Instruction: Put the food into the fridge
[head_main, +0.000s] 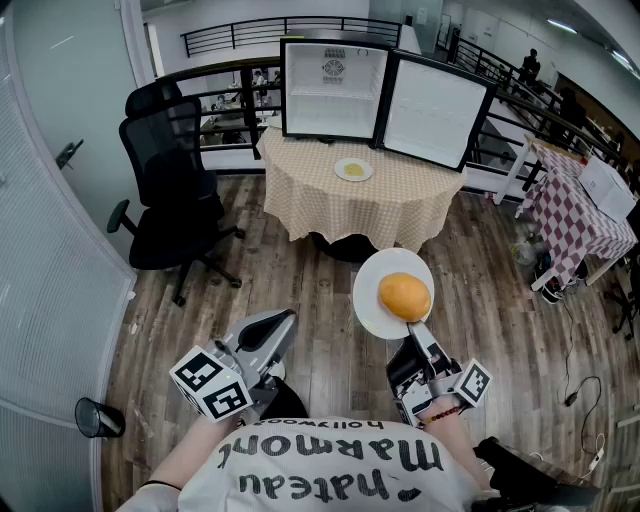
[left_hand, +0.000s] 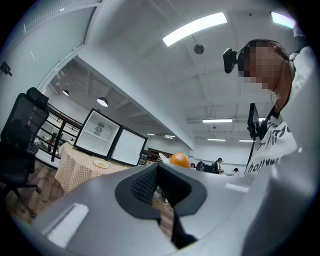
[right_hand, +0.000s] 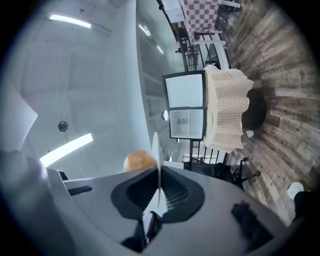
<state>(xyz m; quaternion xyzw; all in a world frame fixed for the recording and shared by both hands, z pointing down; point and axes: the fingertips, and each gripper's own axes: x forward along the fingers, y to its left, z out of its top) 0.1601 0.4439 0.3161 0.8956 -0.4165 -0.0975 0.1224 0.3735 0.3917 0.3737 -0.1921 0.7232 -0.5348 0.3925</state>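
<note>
My right gripper (head_main: 412, 325) is shut on the near rim of a white plate (head_main: 373, 300) that carries a round orange food item (head_main: 404, 296). In the right gripper view the plate (right_hand: 156, 160) stands edge-on between the pads, with the food (right_hand: 139, 161) to its left. My left gripper (head_main: 283, 322) hangs low at the left, shut and with nothing in it; its pads (left_hand: 145, 186) frame only floor. Ahead, a small fridge (head_main: 330, 90) stands with its door wide open on a checkered table (head_main: 400, 205). A second plate with yellow food (head_main: 353, 169) lies before it.
A black office chair (head_main: 170, 190) stands left of the table on the wooden floor. A red-checked table (head_main: 575, 205) and cables are at the right. A railing runs behind the fridge. A small black round object (head_main: 98, 417) lies at my left.
</note>
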